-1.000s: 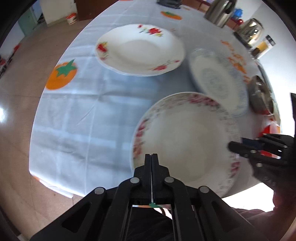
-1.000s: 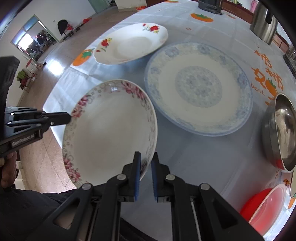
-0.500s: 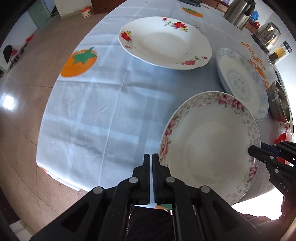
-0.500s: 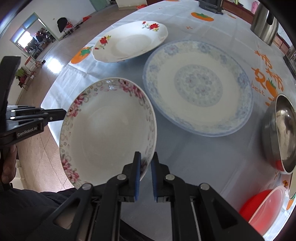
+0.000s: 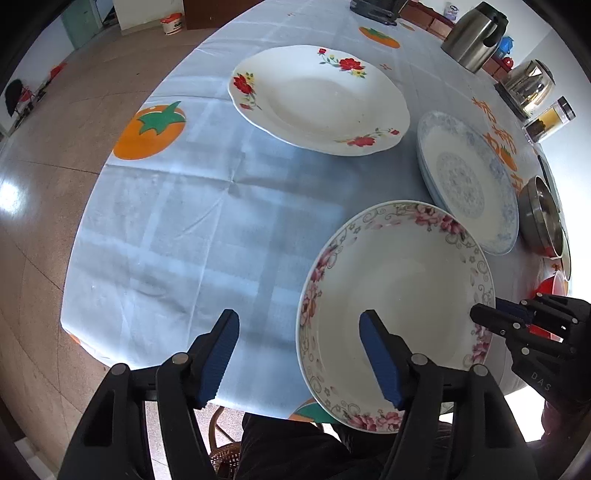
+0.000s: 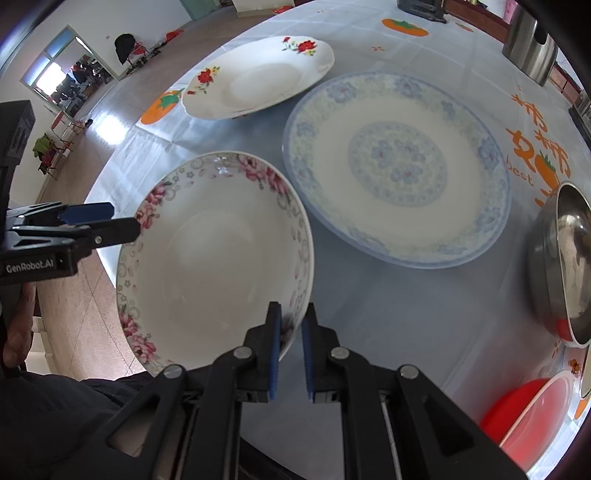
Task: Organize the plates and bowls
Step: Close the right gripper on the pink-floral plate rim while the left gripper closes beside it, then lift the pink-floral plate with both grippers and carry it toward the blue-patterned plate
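steel kettle (image 5: 472,35), tomato-print tablecloth (image 5: 207,206), spice jar (image 5: 550,120)

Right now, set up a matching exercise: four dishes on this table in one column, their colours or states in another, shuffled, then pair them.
Column one:
1. pink-flowered plate
2. blue-patterned plate
3. red-flowered plate
4. steel bowl

Column two:
a. lies farthest back on the tablecloth, free of both claws
b. shiny metal, at the right edge
c. clamped at its rim by the right claw
d. pale blue rim with a round medallion in the middle

Pairs: 1-c, 2-d, 3-a, 4-b
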`<action>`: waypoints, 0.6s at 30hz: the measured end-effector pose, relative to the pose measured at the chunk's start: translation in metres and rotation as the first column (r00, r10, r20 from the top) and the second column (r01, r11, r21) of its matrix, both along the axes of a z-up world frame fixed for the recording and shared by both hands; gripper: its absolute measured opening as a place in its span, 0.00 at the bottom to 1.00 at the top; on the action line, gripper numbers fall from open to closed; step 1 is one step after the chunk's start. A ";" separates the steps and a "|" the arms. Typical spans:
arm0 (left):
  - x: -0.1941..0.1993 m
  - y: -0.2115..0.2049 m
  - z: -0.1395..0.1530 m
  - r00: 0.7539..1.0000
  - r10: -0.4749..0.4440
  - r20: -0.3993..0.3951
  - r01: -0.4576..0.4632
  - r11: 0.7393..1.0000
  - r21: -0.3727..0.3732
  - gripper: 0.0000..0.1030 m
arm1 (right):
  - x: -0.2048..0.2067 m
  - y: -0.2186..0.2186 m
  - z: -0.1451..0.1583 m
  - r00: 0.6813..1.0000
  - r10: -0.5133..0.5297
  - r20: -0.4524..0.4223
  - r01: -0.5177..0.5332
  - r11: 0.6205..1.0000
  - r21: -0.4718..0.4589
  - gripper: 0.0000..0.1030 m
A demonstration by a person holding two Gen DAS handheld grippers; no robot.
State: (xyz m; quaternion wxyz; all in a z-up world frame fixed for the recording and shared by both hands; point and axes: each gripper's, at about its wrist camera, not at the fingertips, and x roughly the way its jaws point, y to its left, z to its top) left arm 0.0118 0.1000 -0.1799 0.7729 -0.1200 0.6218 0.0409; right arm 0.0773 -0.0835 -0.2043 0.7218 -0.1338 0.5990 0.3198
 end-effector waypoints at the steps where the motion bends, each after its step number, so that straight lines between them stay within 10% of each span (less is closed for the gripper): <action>1: 0.000 0.000 -0.001 1.000 0.000 -0.004 0.000 1.000 0.014 0.68 | 0.000 0.000 0.000 1.000 0.001 -0.001 -0.001 1.000 0.001 0.10; 3: 0.000 -0.002 -0.003 1.000 -0.017 -0.011 0.017 0.999 0.031 0.65 | 0.001 -0.001 0.000 1.000 0.003 -0.004 -0.003 1.000 0.004 0.10; 6: 0.003 -0.008 -0.015 0.997 -0.044 -0.064 0.045 0.999 0.014 0.17 | 0.001 -0.001 0.000 1.000 0.005 -0.006 -0.005 1.000 0.006 0.10; 18: 0.008 -0.012 0.004 0.997 -0.055 -0.046 0.058 0.997 0.050 0.02 | 0.002 -0.006 0.015 0.999 0.008 0.031 -0.009 0.999 0.038 0.09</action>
